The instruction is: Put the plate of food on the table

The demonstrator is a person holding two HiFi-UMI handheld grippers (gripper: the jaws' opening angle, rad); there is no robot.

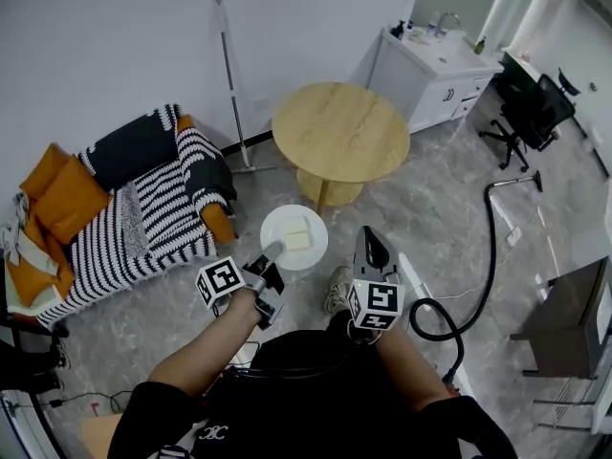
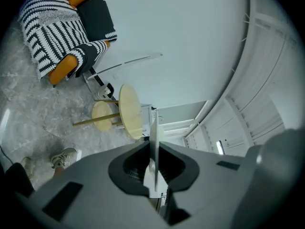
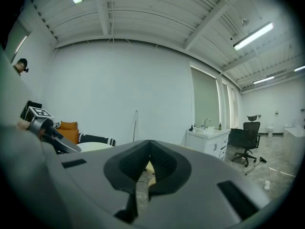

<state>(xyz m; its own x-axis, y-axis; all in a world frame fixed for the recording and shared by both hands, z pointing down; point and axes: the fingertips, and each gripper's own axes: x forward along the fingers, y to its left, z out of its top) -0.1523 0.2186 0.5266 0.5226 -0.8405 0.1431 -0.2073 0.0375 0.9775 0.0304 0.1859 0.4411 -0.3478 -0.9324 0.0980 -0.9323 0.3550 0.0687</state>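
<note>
Your striped knitted sofa (image 1: pixel 143 208) sits left of the round, smooth wooden table (image 1: pixel 341 132). The flat, round white plate (image 1: pixel 277 226) hangs over the grey marbled floor (image 1: pixel 430 218), short of that table. Your left gripper (image 1: pixel 273 251) pinches its thin rim. Pale square food blocks (image 1: pixel 297 236) lie on it. Your right gripper (image 1: pixel 367 235) is closed and empty.

- Round table (image 1: pixel 339 132): pale wood, smooth, matt.
- Plate (image 1: pixel 278 221): white, smooth, faintly glossy.
- Floor (image 1: pixel 449 228): grey marbled tile, polished.
- Throw (image 1: pixel 143 223): knitted cloth, ribbed by its stripes.
- Sofa (image 1: pixel 59 197): orange woven cloth.
- Left gripper (image 1: pixel 273 250), right gripper (image 1: pixel 368 239): matt grey plastic.
</note>
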